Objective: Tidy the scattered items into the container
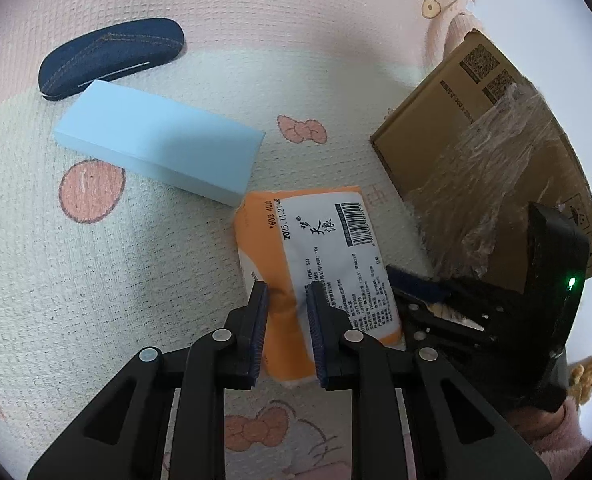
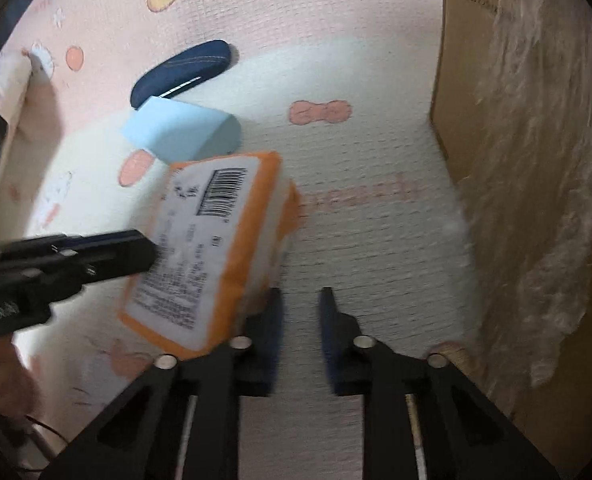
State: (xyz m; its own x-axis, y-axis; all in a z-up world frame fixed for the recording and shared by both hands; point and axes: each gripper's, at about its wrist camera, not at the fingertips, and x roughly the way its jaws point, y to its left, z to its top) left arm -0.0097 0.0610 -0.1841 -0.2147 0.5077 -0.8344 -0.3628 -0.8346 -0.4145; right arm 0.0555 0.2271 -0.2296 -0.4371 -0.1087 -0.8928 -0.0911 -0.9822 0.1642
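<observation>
**Tissue pack pinched over a printed mat**

Cream and pink waffle-textured mat (image 1: 96, 280) with peach-coloured cartoon bows fills the left wrist view; faint pink lettering ending in "peach" runs along its top edge. The left gripper (image 1: 287, 300) pinches the near end of an orange tissue pack (image 1: 316, 248), whose white label carries a barcode, "2025.11.2", "160" and Chinese characters. Just beyond the pack lies a light blue block (image 1: 160, 140), and touching its far corner a navy denim case (image 1: 112, 56) with tan stitching. At right stands a brown cardboard box (image 1: 456, 120), printed with dark code squares and covered in crinkled clear film. The right gripper (image 1: 416, 280) reaches in beside the pack.

Seen from the right wrist, the same pack (image 2: 212, 248) is tilted off the mat, barcode upward. The right gripper (image 2: 301, 308) has its fingers spread, holding nothing, with the pack's edge just beside the left one. The box wall (image 2: 456, 80) rises at right.
</observation>
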